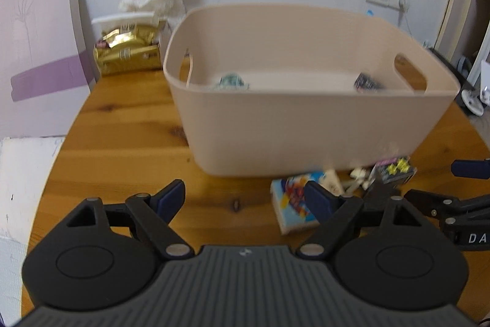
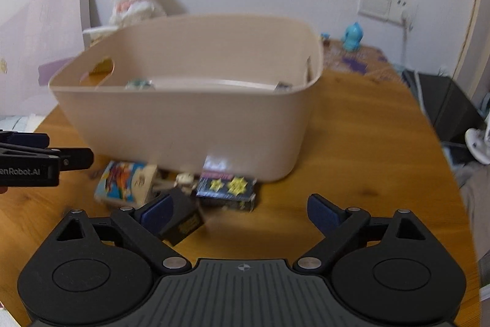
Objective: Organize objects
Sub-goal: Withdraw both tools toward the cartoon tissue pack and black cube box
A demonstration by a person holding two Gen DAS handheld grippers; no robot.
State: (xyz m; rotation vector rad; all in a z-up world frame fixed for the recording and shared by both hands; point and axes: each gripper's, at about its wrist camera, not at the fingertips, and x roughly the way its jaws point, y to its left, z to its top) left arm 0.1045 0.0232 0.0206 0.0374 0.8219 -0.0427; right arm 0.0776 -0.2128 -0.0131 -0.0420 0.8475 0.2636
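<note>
Right wrist view: both tongs, left [image 1: 243, 198] and right [image 2: 240, 212], gape empty; the light, stiff star box [image 2: 226, 189] near the bench's front edge suits a grip across its short sides.

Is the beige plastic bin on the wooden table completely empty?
No, the beige plastic bin holds at least two small items: a greenish one at its left and a dark packet at its right.

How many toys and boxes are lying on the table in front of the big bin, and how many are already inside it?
In front of the bin, on the table:
Colourful cartoon box: 1
Dark box with yellow stars: 1
Small black box: 1
Little pale figure: 1

Inside the bin:
Greenish item: 1
Dark item: 1

Total: 6, with 4 outside and 2 inside.
</note>
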